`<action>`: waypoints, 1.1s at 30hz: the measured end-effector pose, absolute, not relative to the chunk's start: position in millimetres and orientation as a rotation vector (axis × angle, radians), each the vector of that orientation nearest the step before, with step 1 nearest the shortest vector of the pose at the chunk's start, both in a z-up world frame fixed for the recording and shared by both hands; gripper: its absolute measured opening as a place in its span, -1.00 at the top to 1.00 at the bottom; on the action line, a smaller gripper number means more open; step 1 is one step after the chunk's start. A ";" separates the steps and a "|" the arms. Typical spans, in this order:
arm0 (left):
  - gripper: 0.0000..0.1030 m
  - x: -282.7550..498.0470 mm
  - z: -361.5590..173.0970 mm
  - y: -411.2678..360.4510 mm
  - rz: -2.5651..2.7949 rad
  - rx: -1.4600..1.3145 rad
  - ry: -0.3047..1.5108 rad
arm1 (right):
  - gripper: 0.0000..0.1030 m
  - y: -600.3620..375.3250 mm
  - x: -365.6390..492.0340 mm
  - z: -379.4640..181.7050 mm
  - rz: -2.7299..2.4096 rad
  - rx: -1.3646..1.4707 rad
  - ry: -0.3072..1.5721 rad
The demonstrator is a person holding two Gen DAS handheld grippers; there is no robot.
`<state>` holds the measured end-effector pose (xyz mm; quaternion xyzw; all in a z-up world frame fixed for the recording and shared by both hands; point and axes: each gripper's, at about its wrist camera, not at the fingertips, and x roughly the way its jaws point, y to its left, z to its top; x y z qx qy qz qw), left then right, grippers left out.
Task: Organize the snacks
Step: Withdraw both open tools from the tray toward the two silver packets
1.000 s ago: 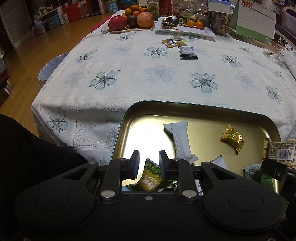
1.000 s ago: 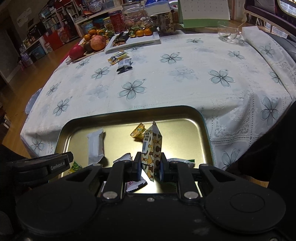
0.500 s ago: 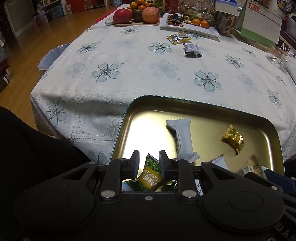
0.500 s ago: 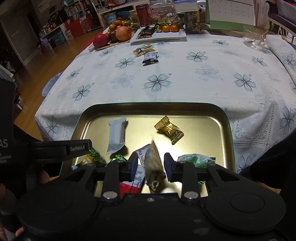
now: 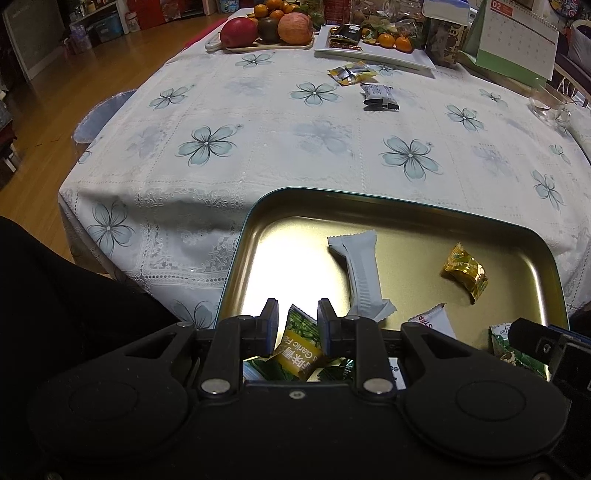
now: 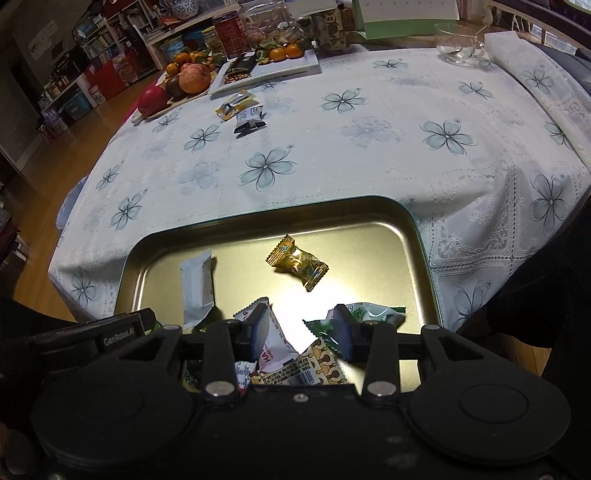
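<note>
A gold tray [image 5: 255, 236] sits at the near edge of the bench [image 5: 258, 122], which is covered by a white cloth with blue flowers. The left claw [image 5: 295, 319] hangs over the tray's near left corner with its jaws narrow; a green and yellow garlic packet [image 5: 299, 347] lies in the gap between them, but whether the pads press on it cannot be told. The right claw [image 6: 301, 325] is over the tray's near middle, its jaws opening, with a brown patterned packet [image 6: 306, 371] lying flat on the tray below the gap and free of the pads. Beside that packet a white and red packet [image 6: 275, 343] rests just by the left finger, and a green packet [image 6: 369, 314] shows behind the right finger. Further into the tray lie a white bar [image 5: 360, 269], angled lengthwise, and a gold candy [image 5: 465, 271], well apart from each other. In the left wrist view the tip of the right claw shows at the right edge, over the green packet. Two more snacks remain on the cloth at the far side: a yellow and silver packet [image 5: 351, 72] and a black and white packet [image 5: 380, 96], near each other. Behind them stand a board of fruit [image 5: 269, 29], a white plate [image 5: 373, 55] with oranges and a dark wrapper, a calendar [image 5: 513, 40] and a glass cup [image 6: 456, 44].
</note>
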<state>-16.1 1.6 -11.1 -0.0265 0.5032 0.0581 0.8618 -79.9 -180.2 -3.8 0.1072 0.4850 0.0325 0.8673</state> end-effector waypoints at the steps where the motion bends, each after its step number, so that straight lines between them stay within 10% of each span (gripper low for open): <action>1: 0.37 -16.1 -11.1 1.4 0.121 -0.055 1.055 | 0.21 -181.0 -79.4 -4.4 0.063 0.227 1.018; 33: 0.34 -12.0 -23.3 -12.5 0.146 0.080 1.172 | 0.08 -167.3 -68.8 -25.7 -0.035 0.074 1.151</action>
